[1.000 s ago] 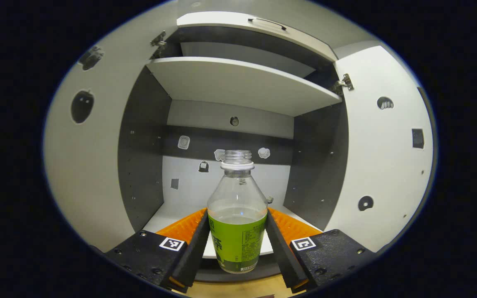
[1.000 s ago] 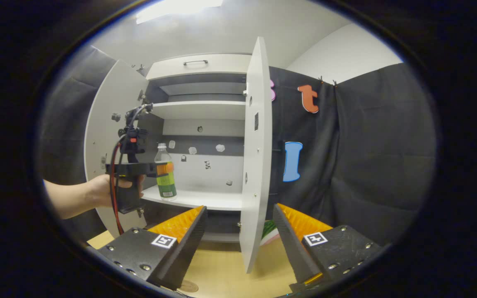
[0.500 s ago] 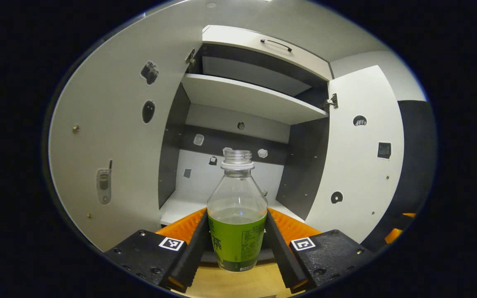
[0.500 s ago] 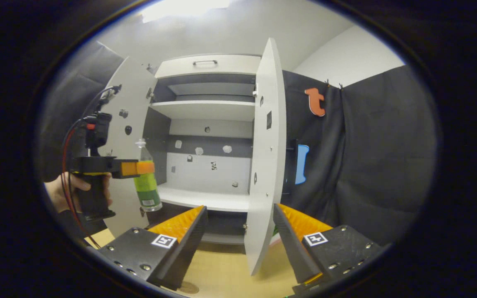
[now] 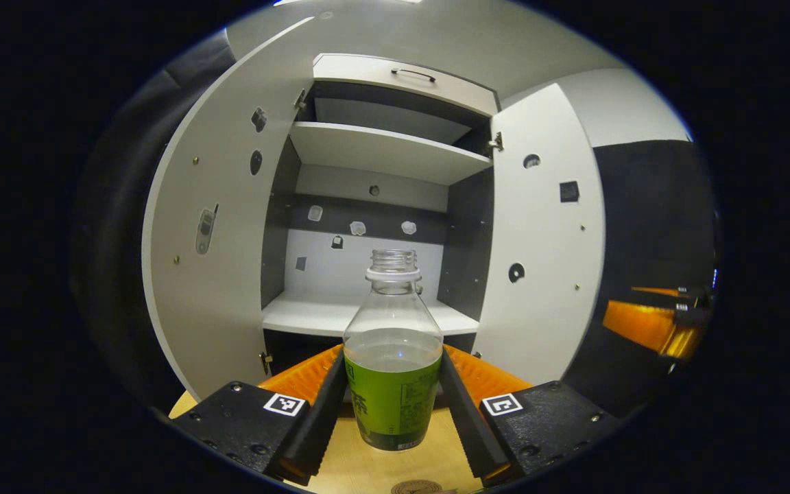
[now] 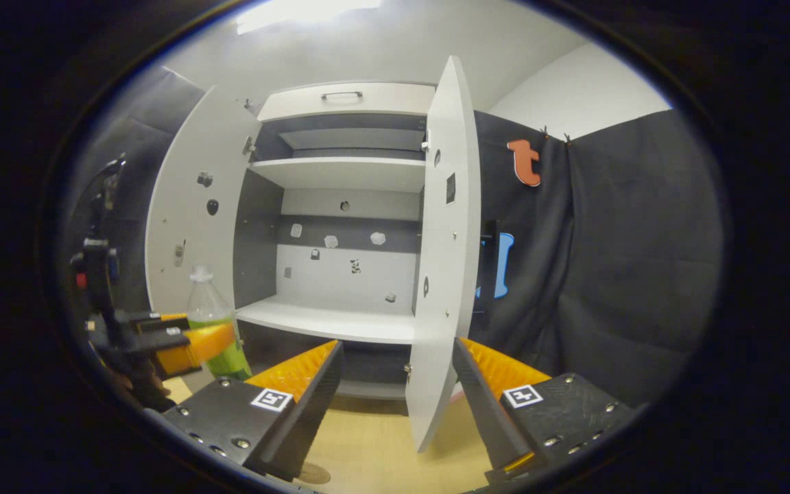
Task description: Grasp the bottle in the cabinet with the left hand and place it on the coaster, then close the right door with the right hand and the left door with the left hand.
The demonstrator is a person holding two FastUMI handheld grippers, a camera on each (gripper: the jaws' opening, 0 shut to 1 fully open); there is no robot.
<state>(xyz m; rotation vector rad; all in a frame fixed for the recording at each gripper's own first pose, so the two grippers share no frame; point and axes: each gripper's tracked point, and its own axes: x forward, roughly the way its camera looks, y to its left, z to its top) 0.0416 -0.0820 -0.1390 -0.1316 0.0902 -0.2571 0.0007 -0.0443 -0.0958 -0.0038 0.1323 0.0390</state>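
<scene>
left gripper [image 5: 393, 391]: both fingers are pressing on the bottle's green label band, one on each side; it is also showing at the left edge of the right gripper view [image 6: 193, 343], blurred.
bottle [image 5: 393, 357]: standing upright in the grip, uncapped, clear above, green label below; hanging out in front of the cabinet over the wooden table [image 5: 367, 466], its base clear of the tabletop.
coaster [image 5: 417, 487]: round dark disc peeking at the bottom edge of the left gripper view, just below the bottle; probably the same disc at the bottom of the right gripper view [image 6: 313, 473], hard to confirm.
right gripper [image 6: 398, 384]: fingers are standing spread wide, nothing between them; pointing at the edge of the right door.
right door [image 6: 446, 261]: swung open, seen nearly edge-on.
left door [image 5: 217, 240]: swung open wide, stickers on its inner face.
cabinet [image 5: 374, 226]: lower shelf [image 5: 367, 317] is sitting bare; upper shelf and a drawer with a handle above it.
</scene>
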